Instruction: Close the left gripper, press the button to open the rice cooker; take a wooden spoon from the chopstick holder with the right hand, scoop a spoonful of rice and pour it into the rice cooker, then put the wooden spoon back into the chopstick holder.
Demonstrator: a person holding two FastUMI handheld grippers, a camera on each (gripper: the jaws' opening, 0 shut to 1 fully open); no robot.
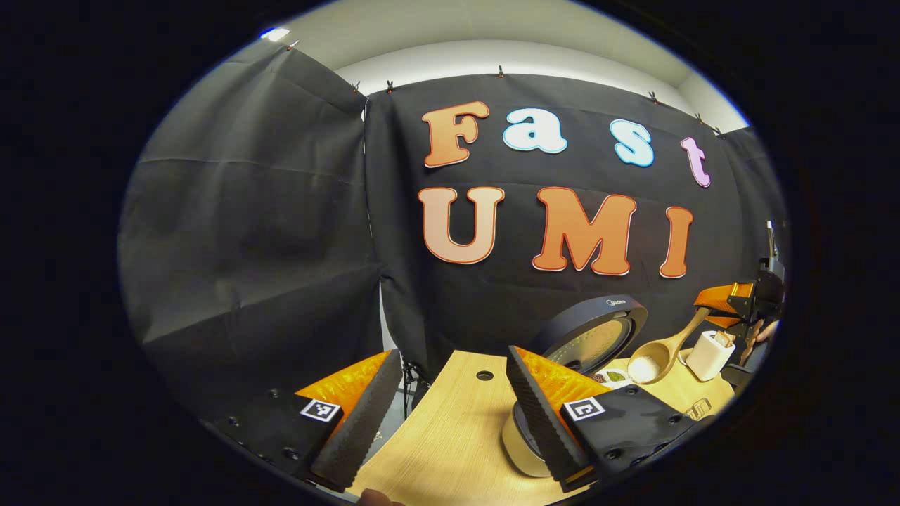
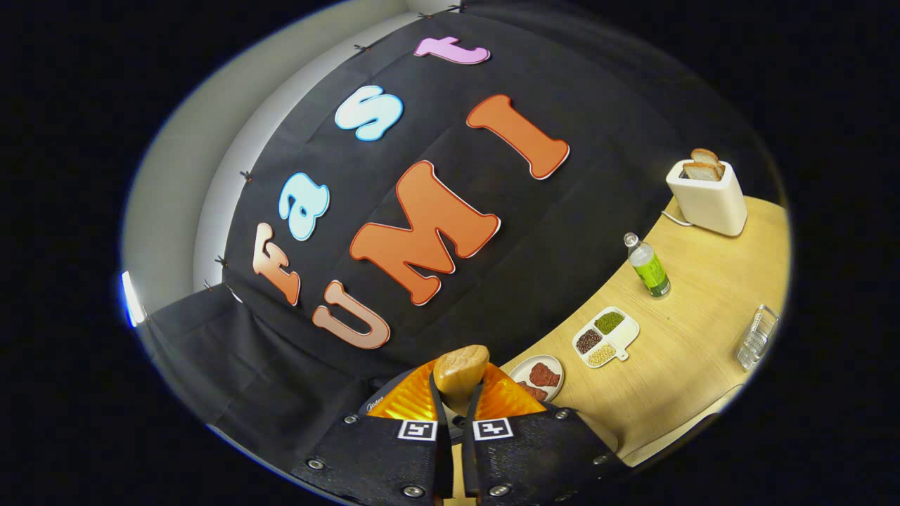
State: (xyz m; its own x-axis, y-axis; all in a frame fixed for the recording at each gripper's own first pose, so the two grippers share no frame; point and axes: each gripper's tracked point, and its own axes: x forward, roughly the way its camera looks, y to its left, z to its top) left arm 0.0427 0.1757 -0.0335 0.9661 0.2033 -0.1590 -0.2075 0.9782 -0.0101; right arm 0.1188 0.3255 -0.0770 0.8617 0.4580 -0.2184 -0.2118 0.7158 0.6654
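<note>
Rice cooker stands on the tabletop with its lid raised upright, just beyond the left gripper and partly behind its right-hand finger. The left jaws stand wide apart, holding nothing. Past those jaws to the right, the wooden spoon hangs tilted with a heap of white rice in its bowl, beside the raised lid; the right gripper grips its handle farther off. In the right gripper view, the right gripper has its jaws nearly together, clamped on the spoon handle. Ahead of those jaws to the right lie a plate, a divided dish of beans, a bottle and a toaster.
</note>
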